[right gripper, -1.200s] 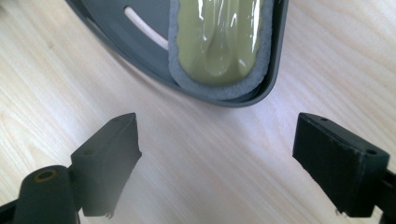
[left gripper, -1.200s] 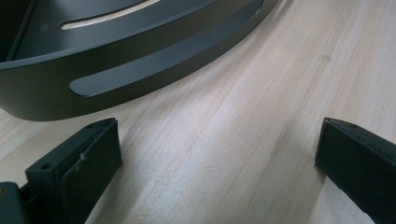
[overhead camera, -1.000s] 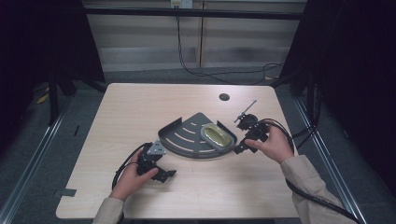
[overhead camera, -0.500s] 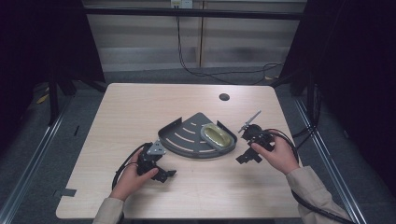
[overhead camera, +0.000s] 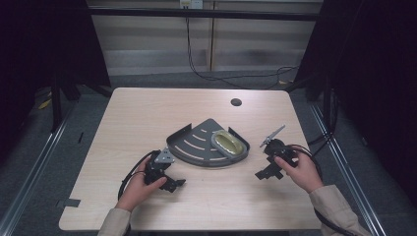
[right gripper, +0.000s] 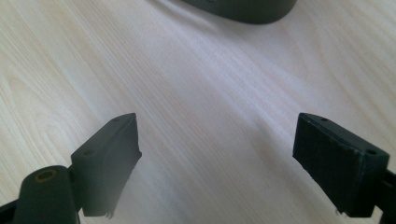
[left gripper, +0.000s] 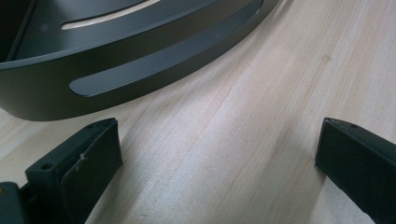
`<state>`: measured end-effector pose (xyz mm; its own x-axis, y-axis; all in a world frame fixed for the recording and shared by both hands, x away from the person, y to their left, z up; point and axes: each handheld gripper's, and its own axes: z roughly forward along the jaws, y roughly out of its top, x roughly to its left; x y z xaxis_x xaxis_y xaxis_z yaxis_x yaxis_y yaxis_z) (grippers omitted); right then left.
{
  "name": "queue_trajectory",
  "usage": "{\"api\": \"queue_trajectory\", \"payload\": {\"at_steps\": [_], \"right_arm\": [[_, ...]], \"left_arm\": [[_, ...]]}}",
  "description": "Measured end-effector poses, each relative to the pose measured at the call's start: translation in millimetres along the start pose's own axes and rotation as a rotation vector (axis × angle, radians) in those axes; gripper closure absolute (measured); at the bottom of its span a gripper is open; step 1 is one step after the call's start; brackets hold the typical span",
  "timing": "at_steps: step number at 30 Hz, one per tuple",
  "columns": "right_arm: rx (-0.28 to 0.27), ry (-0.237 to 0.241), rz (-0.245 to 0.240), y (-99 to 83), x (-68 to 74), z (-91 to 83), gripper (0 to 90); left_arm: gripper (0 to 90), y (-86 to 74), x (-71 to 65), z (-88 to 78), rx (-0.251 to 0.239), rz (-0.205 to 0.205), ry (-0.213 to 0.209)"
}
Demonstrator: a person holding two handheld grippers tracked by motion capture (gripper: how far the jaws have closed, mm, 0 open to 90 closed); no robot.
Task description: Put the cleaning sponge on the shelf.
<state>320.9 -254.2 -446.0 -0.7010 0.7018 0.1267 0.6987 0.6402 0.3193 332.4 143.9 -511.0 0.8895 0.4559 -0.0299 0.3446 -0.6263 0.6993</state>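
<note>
You're hovering both claws wide and empty over the pale wooden table (overhead camera: 147, 118), left claw (overhead camera: 169, 183) just beside the dark grey quarter-round slotted tray (overhead camera: 196, 147) sitting mid-table, right claw (overhead camera: 268, 172) further off, so I'd be squaring up on its rim.

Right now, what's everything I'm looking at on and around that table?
Table: one, pale wood, centre.
Hole: one, dark, round, far right part of the tabletop.
Corner shelf tray: one, dark grey, slotted, mid-table.
Oval dish: one, yellowish, in the tray's right end.
Cables: dark, on the floor behind the table.
Left gripper: one, black, open, on the table near the tray's left end.
Right gripper: one, black, open, right of the tray.
Hands: two, each holding a gripper.
</note>
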Motion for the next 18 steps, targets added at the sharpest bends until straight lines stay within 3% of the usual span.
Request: {"api": "queue_trajectory", "payload": {"at_steps": [18], "right_arm": [[-0.028, 0.006, 0.011, -31.9, -4.7, 11.6, 14.3]], "left_arm": [[0.0, 0.0, -0.1, 0.0, 0.0, 0.0, 0.0]]}}
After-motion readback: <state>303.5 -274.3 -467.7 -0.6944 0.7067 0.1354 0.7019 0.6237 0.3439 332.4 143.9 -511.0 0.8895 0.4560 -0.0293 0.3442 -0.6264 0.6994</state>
